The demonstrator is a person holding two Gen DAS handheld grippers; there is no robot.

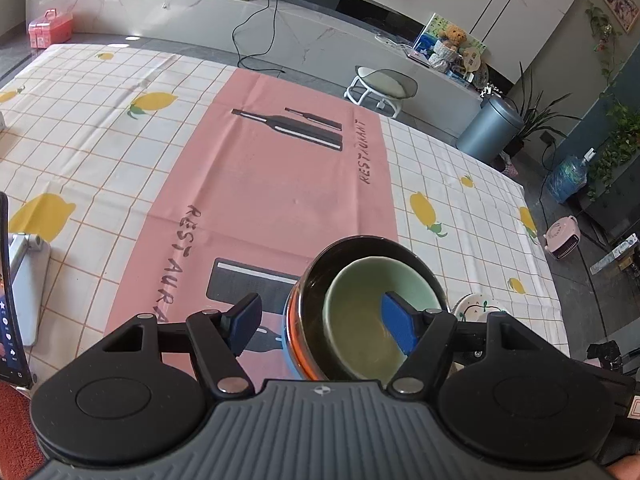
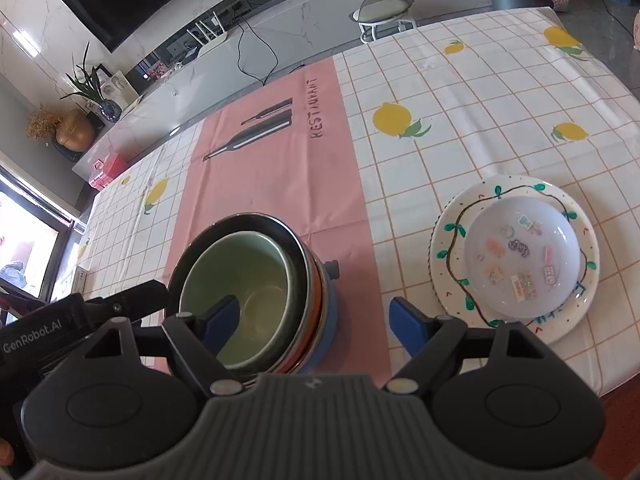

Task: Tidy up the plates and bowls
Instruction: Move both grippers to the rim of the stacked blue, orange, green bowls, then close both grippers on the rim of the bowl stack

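A stack of nested bowls stands on the pink runner (image 1: 260,184): a pale green bowl (image 1: 360,320) sits inside a dark bowl (image 1: 320,276), with orange and blue ones beneath. My left gripper (image 1: 322,326) is open. Its right pad hangs over the green bowl's inside and its left pad stands clear of the stack's left side. In the right wrist view the green bowl (image 2: 256,280) is at lower left. My right gripper (image 2: 316,322) is open, left pad over the bowl, right pad beyond the stack's right wall. A white stickered bowl (image 2: 520,256) rests on a painted plate (image 2: 442,248) to the right.
The table has a white lemon-print cloth (image 2: 460,92). A phone on a stand (image 1: 16,280) is at the table's left edge. The painted plate's rim (image 1: 476,308) shows beside the stack. A stool (image 1: 380,88) and a grey bin (image 1: 490,128) stand beyond the far edge.
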